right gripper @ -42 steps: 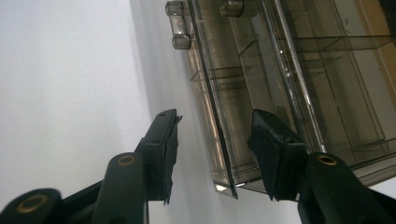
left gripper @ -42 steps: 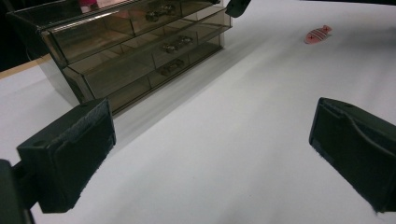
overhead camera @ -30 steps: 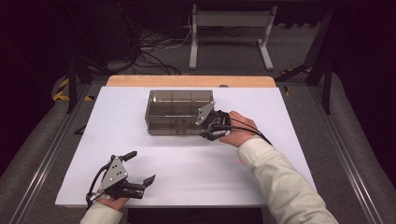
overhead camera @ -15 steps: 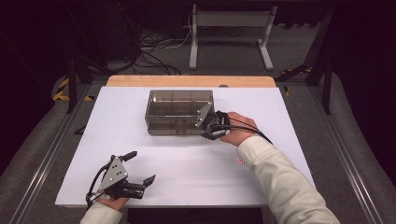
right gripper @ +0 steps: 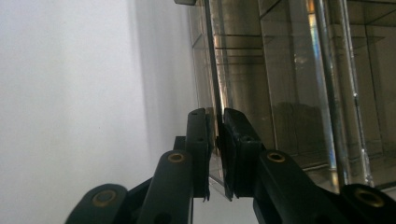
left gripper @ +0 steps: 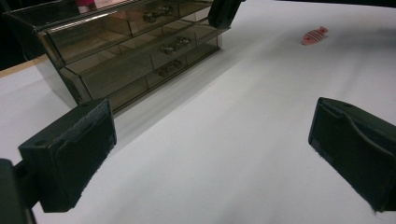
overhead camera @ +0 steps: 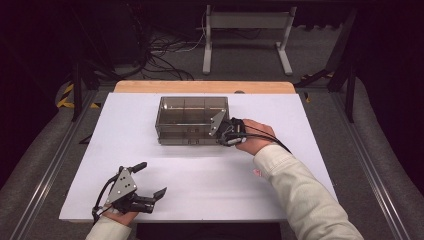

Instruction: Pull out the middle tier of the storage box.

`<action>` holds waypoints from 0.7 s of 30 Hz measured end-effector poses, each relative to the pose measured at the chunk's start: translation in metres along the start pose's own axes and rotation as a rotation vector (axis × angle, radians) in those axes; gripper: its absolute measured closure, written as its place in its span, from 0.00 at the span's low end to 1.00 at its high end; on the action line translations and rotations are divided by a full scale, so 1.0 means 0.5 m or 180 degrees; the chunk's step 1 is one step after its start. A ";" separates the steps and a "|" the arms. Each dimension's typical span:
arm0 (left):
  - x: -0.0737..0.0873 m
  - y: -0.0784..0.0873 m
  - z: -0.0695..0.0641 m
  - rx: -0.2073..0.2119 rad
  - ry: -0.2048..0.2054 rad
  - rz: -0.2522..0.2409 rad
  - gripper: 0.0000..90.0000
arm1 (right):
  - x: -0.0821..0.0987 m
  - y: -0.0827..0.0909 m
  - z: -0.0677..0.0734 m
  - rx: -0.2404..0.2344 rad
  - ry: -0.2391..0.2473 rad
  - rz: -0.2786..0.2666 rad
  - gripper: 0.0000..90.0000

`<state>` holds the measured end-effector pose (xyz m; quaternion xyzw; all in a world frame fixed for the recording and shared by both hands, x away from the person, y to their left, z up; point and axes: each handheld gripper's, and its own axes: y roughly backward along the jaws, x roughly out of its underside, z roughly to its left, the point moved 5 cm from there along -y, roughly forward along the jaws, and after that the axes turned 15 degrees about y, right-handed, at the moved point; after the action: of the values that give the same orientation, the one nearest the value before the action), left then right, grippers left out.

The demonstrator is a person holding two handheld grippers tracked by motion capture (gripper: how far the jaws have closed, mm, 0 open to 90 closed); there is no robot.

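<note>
On a white table top [overhead camera: 280,200] that covers most of the high view, a smoky see-through plastic drawer box [overhead camera: 192,120] sits toward the far middle, its long side running left to right. Beyond the table's far edge lies a strip of bare wood [overhead camera: 200,86], then dark floor with loose cables [overhead camera: 155,55] and the pale legs of a stand [overhead camera: 245,37].

From the near right, a person's forearm in a cream sleeve [overhead camera: 300,195] reaches across to the box's right end. That hand carries the right gripper [overhead camera: 226,134], which meets the box at its near right corner. Its own camera shows the two black jaws drawn close together with a thin clear wall edge of the box [right gripper: 215,93] pinched between the pads; the jaws have just been closing onto it.

At the near left corner of the table, well apart from the box, the left hand rests with the left gripper [overhead camera: 150,182], grey plate on top, pointing toward the right. Its jaws stand wide, with only bare table between them [left gripper: 212,154].

From the left gripper's camera, the box [left gripper: 135,51] shows stacked shallow drawers with small metal pulls. A small pink fish-shaped item [left gripper: 314,35] lies on the table to the box's right, close to the sleeve [overhead camera: 256,172].
</note>
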<state>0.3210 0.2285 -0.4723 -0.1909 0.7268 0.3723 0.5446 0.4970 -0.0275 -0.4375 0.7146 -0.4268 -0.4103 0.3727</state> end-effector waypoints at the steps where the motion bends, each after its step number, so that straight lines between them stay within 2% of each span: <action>1: 0.000 0.000 0.000 0.0002 0.0006 0.0002 0.02 | 0.000 0.000 0.000 -0.0010 0.0000 -0.0004 0.90; 11: 0.001 0.000 0.000 0.0008 0.0007 0.0009 0.02 | -0.004 0.004 0.001 -0.0172 -0.0062 -0.0006 0.93; 21: 0.001 0.000 0.000 0.0005 0.0009 0.0012 0.02 | -0.010 0.012 0.013 -0.0275 -0.0025 0.0017 0.94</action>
<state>0.3209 0.2286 -0.4726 -0.1897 0.7283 0.3725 0.5430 0.4879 -0.0265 -0.4332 0.6951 -0.4121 -0.4301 0.4026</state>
